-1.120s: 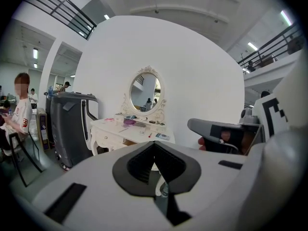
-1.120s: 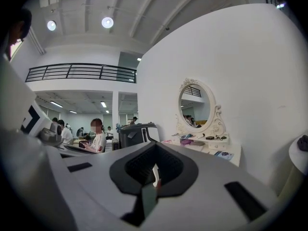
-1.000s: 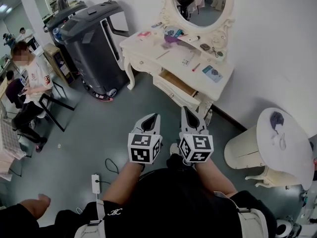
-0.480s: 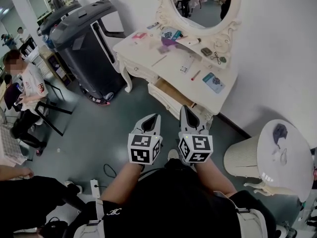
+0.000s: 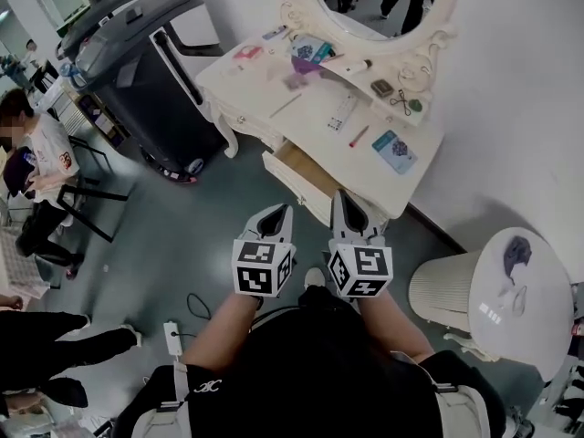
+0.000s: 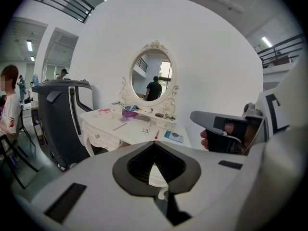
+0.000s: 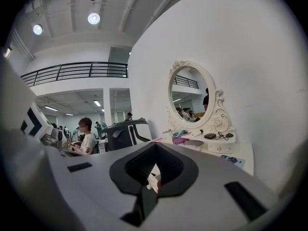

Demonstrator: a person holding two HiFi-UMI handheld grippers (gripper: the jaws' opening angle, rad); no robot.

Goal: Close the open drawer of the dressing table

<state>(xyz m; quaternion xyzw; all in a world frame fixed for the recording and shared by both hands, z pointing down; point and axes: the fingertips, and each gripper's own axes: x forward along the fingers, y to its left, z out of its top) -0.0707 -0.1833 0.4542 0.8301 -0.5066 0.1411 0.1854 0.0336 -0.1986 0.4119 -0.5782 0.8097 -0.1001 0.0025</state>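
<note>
Two-handed, held left gripper (image 5: 284,207) & right gripper (image 5: 340,193) pressed together, empty, short of open drawer (image 5: 297,168) jutting fr. front edge of dressing table (image 5: 319,126), straight ahead, long axis crosswise to jaws, right one nearer.

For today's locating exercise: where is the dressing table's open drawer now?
In the head view's centre, the open drawer juts from the dressing table, just beyond the tips of the left gripper and right gripper.

No legible text, labels or numbers anywhere
</note>
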